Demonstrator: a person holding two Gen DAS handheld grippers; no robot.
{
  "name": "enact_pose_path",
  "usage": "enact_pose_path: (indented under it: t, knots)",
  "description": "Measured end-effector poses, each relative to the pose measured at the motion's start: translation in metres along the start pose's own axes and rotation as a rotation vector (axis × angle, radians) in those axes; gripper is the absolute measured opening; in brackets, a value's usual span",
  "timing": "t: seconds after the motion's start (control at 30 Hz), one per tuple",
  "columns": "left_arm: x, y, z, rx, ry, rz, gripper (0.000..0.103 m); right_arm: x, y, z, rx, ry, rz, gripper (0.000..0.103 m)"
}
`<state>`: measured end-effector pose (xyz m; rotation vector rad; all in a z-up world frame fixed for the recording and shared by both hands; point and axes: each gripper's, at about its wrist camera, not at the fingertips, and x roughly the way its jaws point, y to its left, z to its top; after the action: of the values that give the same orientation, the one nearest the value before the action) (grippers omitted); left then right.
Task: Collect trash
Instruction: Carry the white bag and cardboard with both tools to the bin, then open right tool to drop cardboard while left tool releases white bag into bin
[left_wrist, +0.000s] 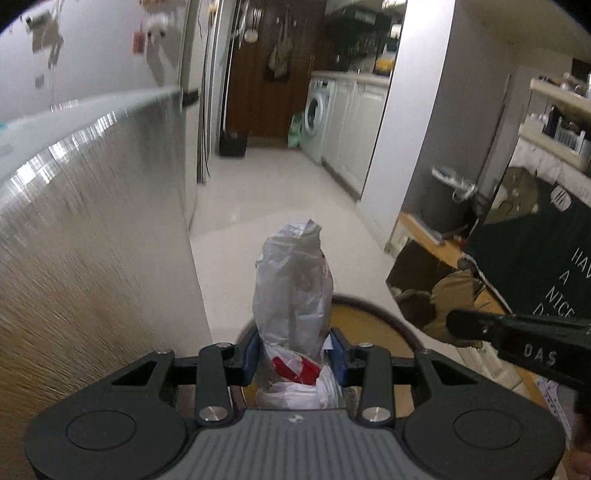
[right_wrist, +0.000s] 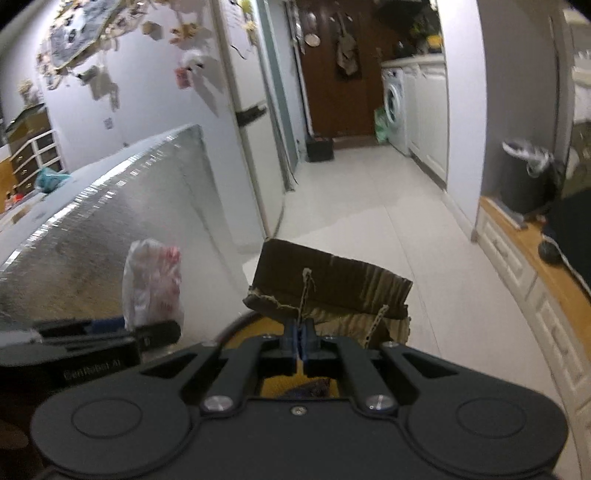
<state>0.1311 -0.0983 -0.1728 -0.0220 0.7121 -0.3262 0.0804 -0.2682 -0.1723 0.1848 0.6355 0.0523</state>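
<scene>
left gripper (left_wrist: 297, 360) clamped on crumpled plastic bag (left_wrist: 293, 284), held upright so it won't spill | right gripper (right_wrist: 301, 341) pinched together on torn cardboard piece (right_wrist: 332, 284) | both carried over round bin (left_wrist: 373, 325), likely for dropping in

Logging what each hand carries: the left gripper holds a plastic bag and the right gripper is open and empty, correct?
Not quite. The right gripper is shut on a piece of cardboard, as the right wrist view shows. The left gripper does hold the plastic bag.
</scene>
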Motion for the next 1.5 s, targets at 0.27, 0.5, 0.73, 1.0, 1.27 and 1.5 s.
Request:
enact_pose_path:
  t: [0.27,0.5,0.73,1.0,1.27,1.5]
  knots:
    - [0.057,0.006,-0.009,-0.05,0.139,-0.035,0.04,0.042,-0.011,-0.017,0.07,0.12,0.003,0.003]
    - [0.094,0.013,-0.019,-0.071,0.237,-0.024,0.04,0.083,-0.012,-0.026,0.117,0.241,-0.013,0.003]
    - [0.11,0.013,-0.024,-0.069,0.268,-0.015,0.04,0.12,-0.016,-0.024,0.147,0.314,-0.043,0.003]
    - [0.123,0.007,-0.03,-0.065,0.288,-0.009,0.041,0.136,-0.022,-0.024,0.177,0.313,-0.065,0.03]
    - [0.136,-0.002,-0.037,-0.045,0.343,-0.034,0.041,0.119,-0.031,-0.012,0.178,0.308,-0.035,0.034]
    - [0.156,-0.021,-0.041,-0.002,0.406,-0.105,0.057,0.11,-0.035,-0.006,0.17,0.303,-0.023,0.037]
